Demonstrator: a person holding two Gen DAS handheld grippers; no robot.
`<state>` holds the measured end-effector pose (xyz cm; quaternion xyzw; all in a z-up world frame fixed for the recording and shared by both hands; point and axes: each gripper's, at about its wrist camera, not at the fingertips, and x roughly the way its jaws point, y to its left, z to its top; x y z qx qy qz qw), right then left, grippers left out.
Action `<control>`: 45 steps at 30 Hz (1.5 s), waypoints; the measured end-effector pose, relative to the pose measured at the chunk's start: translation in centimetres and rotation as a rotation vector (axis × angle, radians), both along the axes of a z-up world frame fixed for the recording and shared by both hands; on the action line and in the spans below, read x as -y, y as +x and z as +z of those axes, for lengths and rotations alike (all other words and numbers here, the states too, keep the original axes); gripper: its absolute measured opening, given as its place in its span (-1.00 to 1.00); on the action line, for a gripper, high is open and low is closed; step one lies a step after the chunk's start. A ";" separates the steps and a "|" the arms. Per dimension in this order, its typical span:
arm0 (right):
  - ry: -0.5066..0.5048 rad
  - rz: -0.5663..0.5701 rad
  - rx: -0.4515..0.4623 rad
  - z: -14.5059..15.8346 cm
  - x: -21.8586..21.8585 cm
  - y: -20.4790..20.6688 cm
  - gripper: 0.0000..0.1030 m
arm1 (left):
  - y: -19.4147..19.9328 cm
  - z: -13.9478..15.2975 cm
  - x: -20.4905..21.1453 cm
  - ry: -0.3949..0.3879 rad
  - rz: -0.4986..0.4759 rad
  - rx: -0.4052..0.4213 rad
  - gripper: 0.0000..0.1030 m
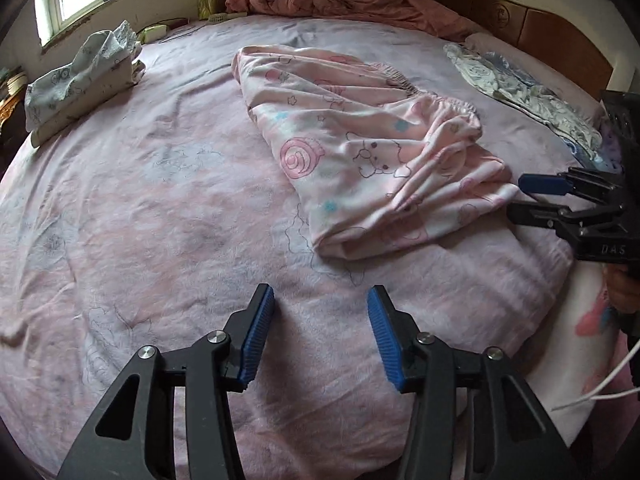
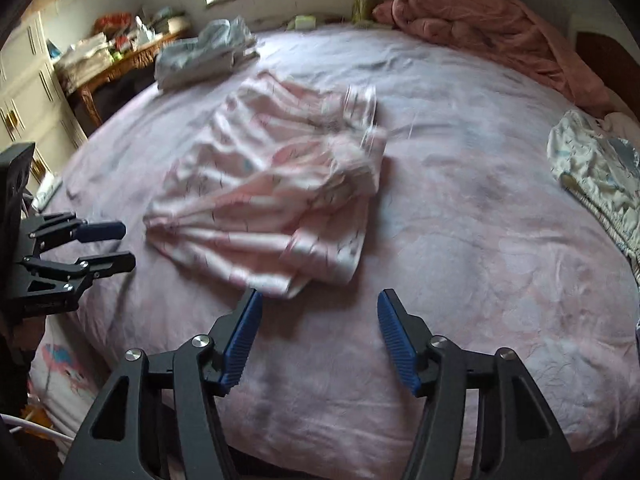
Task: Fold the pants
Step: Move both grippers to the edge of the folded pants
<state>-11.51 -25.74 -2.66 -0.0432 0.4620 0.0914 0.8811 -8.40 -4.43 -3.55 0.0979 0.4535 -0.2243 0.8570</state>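
Both sets of jaws are spread wide and holding nothing. The left gripper (image 1: pixel 322 300) and right gripper (image 2: pixel 320 304) hover over the bed (image 1: pixel 140 220) near its front edge, probably lining up a grab. The pants (image 1: pixel 360 148) lie folded over, bunched mid-bed, waistband toward the headboard side, so I'd guess there's another fold to go.

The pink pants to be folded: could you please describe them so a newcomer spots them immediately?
On the bed, near its middle, lie the pink pants. Unlike the white folded pile by the window, they carry cartoon bears and a pink swirl.
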 end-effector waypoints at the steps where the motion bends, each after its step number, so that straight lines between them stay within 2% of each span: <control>1: -0.010 -0.006 0.000 -0.2 -0.1 0.1 0.20 | 0.0 0.0 0.2 0.008 0.008 0.024 -0.05; 4: -0.039 -0.004 0.023 -0.4 -0.4 -0.1 0.24 | 0.5 -0.2 0.9 0.050 0.041 0.075 -0.03; 11: -0.096 0.008 0.079 -0.8 -1.0 0.8 0.46 | 1.2 0.0 2.1 0.067 0.053 0.152 -0.04; 13: -0.123 0.000 0.116 -0.7 -1.1 1.0 0.46 | 0.9 0.4 1.8 0.033 0.058 0.195 -0.04; 15: -0.142 -0.013 0.197 -0.3 -1.1 1.1 0.46 | 0.5 0.7 1.7 0.011 0.055 0.248 0.04; 18: -0.155 0.036 0.274 0.4 -1.4 1.4 0.46 | 0.6 0.6 2.0 0.039 0.034 0.281 0.05; 22: -0.204 0.111 0.272 0.6 -2.3 2.6 0.43 | 1.2 0.7 2.4 0.034 0.023 0.280 0.05; 23: -0.205 0.135 0.271 0.7 -2.5 2.9 0.31 | 1.4 0.8 2.5 0.032 0.023 0.283 0.03; 25: -0.203 0.172 0.270 0.7 -2.8 3.2 0.19 | 1.4 1.0 2.7 0.019 0.005 0.280 -0.34; 26: -0.204 0.181 0.272 0.7 -3.0 3.2 0.16 | 1.3 1.0 2.8 0.007 -0.015 0.267 -0.61; 27: -0.204 0.205 0.281 0.8 -3.2 3.1 0.16 | 1.2 1.0 2.9 -0.003 -0.033 0.256 -0.62; 31: -0.197 0.287 0.310 1.2 -3.7 2.0 0.16 | 0.6 1.0 2.9 -0.002 -0.050 0.263 -0.60; 35: -0.216 0.337 0.328 1.5 -4.2 1.7 0.16 | 0.3 1.2 2.7 -0.003 -0.078 0.248 -0.34; 41: -0.182 0.366 0.245 0.9 -4.3 3.6 0.15 | -1.0 1.9 2.9 0.009 -0.135 0.296 -0.25; 43: -0.163 0.373 0.191 0.3 -4.1 4.2 0.06 | -1.0 2.0 3.1 -0.012 -0.166 0.275 -0.23; 45: -0.152 0.380 0.173 0.1 -3.9 4.3 0.06 | -0.8 1.7 3.3 -0.042 -0.222 0.223 -0.09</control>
